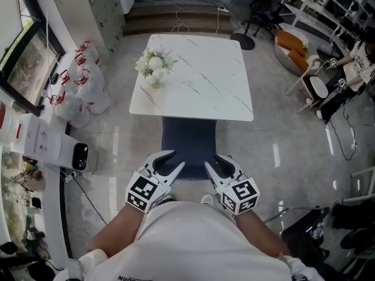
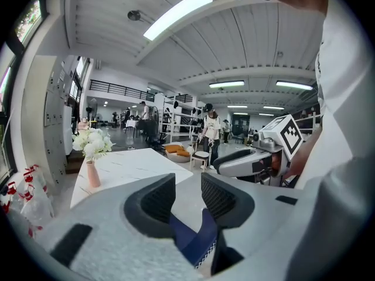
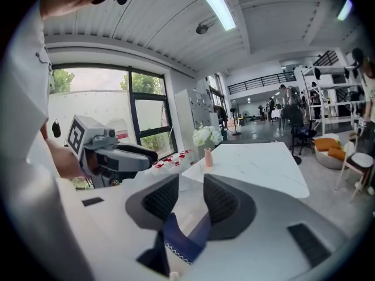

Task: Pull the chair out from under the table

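A chair with a navy blue seat [image 1: 188,145] stands partly under the near edge of the white marble table [image 1: 199,92]. My left gripper [image 1: 177,158] and right gripper [image 1: 212,160] hover side by side over the chair's near edge, both open. In the left gripper view the dark pads [image 2: 158,201] stand apart, with navy fabric [image 2: 190,239] showing low in the gap and nothing pressed. The right gripper view shows the same: pads [image 3: 220,201] apart, navy fabric [image 3: 181,239] below them. The chair's legs and its far part are hidden under the table.
A vase of white flowers [image 1: 154,66] stands on the table's left side. White bags with red marks [image 1: 82,84] and a white appliance [image 1: 53,145] lie to the left. A seated person [image 1: 357,63], a stool [image 1: 316,89] and an orange-cushioned seat [image 1: 291,45] are at the right. Steps [image 1: 176,16] lie beyond the table.
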Demonstrator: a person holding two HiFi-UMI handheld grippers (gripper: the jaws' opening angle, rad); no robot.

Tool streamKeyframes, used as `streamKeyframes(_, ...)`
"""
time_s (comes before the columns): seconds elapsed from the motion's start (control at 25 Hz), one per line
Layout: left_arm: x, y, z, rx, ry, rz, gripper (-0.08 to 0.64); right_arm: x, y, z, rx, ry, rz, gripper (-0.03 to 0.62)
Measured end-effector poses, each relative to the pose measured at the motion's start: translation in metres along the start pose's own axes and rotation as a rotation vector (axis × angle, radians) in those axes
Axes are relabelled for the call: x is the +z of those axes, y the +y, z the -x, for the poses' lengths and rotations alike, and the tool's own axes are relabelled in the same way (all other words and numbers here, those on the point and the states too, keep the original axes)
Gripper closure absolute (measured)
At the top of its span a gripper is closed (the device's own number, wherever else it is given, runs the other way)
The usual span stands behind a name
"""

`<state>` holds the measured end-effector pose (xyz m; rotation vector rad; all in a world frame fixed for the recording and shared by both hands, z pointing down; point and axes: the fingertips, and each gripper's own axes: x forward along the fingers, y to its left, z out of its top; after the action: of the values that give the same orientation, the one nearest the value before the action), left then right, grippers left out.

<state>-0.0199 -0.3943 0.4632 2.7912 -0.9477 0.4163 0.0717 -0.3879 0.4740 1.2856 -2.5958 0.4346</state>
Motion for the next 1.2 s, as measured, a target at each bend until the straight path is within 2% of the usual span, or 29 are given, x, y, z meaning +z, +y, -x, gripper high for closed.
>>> streamKeyframes(0.56,-0.002,-0.001,-0.003,0.004,0.013,-0.017,0.420,-0.002,-0.004,0.001,0.004,0.016,0.005,0.454)
streamKeyframes(0.8,-0.005,0.006,-0.001,0.002,0.035,-0.022,0.420,-0.004,-0.011,0.003,-0.002,0.045,0.034,0.456)
streamKeyframes(0.92,-0.024,0.003,-0.005,-0.054,0.111,-0.038,0.429,-0.021,-0.010,0.002,0.041,0.124,0.040,0.457)
streamKeyframes(1.04,-0.057,-0.004,-0.007,-0.118,0.238,-0.066,0.427,-0.051,-0.006,0.002,0.102,0.243,0.060,0.459)
streamKeyframes(1.2,-0.115,-0.015,-0.001,-0.193,0.442,-0.147,0.419,-0.089,-0.004,0.006,0.122,0.380,0.217,0.453)
